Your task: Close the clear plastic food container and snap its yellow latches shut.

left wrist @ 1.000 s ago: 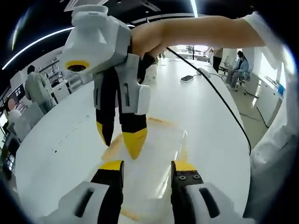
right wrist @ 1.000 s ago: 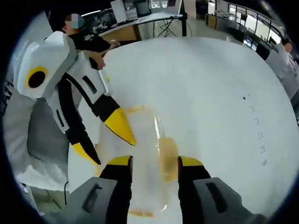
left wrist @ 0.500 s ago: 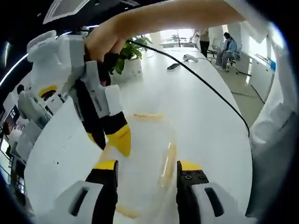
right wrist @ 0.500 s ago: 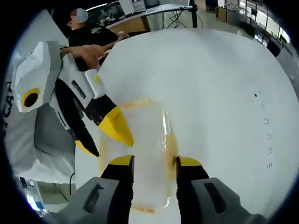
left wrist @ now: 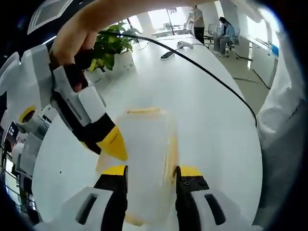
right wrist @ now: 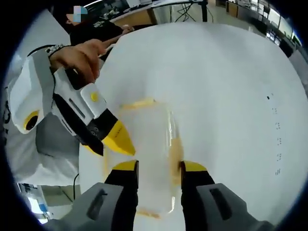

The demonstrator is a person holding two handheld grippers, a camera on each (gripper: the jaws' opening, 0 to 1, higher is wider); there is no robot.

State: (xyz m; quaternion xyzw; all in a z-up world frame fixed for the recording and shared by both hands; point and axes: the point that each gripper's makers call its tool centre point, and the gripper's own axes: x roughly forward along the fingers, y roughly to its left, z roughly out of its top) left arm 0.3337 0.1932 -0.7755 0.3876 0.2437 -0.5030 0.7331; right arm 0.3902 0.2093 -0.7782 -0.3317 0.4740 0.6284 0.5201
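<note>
A clear plastic container (left wrist: 144, 149) with yellow latches lies on the white table (left wrist: 211, 125). In the left gripper view it shows between and beyond my left gripper's (left wrist: 151, 172) own yellow-tipped jaws, which stand apart. My right gripper (left wrist: 108, 144), held by a hand, slants down from the left with its yellow tip at the container's left edge. In the right gripper view the container (right wrist: 154, 144) lies between my right gripper's (right wrist: 159, 167) parted jaws. A yellow latch (right wrist: 175, 153) runs along its right side. The left gripper (right wrist: 113, 140) points at its left rim.
A black cable (left wrist: 216, 82) crosses the table from the hand toward the right. A potted plant (left wrist: 108, 48) and small devices (left wrist: 171, 53) stand farther back. People sit at the far end. A person in black (right wrist: 91, 36) is beyond the table; small dark marks (right wrist: 276, 139) dot its right side.
Both cameras have come closer over the container. In each view the other gripper has tilted lower, its yellow tip now down at the container's edge. The left gripper's jaws look slightly narrower.
</note>
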